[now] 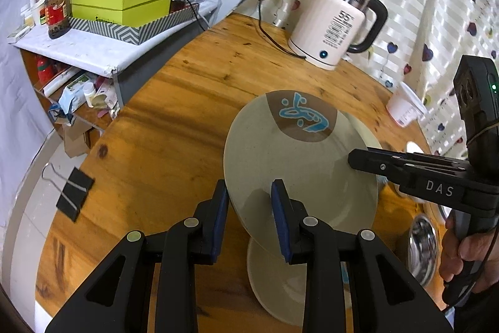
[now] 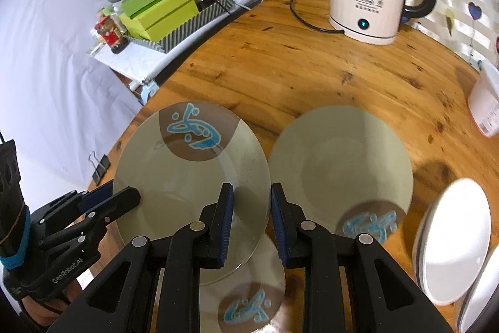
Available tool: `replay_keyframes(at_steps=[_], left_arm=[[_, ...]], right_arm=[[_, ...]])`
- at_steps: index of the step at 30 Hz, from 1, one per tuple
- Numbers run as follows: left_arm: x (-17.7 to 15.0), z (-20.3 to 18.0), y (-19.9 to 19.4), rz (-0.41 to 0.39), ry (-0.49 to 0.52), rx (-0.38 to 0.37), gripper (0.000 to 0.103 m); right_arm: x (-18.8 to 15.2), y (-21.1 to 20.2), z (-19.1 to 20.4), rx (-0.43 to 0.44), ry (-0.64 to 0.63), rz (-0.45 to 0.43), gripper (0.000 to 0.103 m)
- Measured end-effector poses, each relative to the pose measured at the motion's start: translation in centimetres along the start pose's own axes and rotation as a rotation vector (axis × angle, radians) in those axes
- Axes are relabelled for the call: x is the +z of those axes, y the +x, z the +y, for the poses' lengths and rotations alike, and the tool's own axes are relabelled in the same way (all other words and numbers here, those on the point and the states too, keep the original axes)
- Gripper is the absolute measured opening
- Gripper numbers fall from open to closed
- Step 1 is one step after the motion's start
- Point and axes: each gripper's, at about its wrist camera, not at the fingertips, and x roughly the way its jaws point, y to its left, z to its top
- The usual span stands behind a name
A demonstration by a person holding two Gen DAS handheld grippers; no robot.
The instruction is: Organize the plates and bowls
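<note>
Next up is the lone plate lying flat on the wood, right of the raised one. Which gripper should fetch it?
Right. The right gripper sits just beside that flat plate; the left gripper is at the raised plate's far rim and would have to cross it.
</note>
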Motion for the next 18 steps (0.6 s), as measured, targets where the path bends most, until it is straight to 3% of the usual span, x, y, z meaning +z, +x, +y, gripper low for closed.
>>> replay_keyframes(at_steps=[18], left_arm=[[-4.7, -2.0, -0.6, 0.060, 0.038, 0.012, 0.029]], right_arm=[[-5.8, -0.8, -0.9, -0.004, 0.053, 0.034, 0.024]])
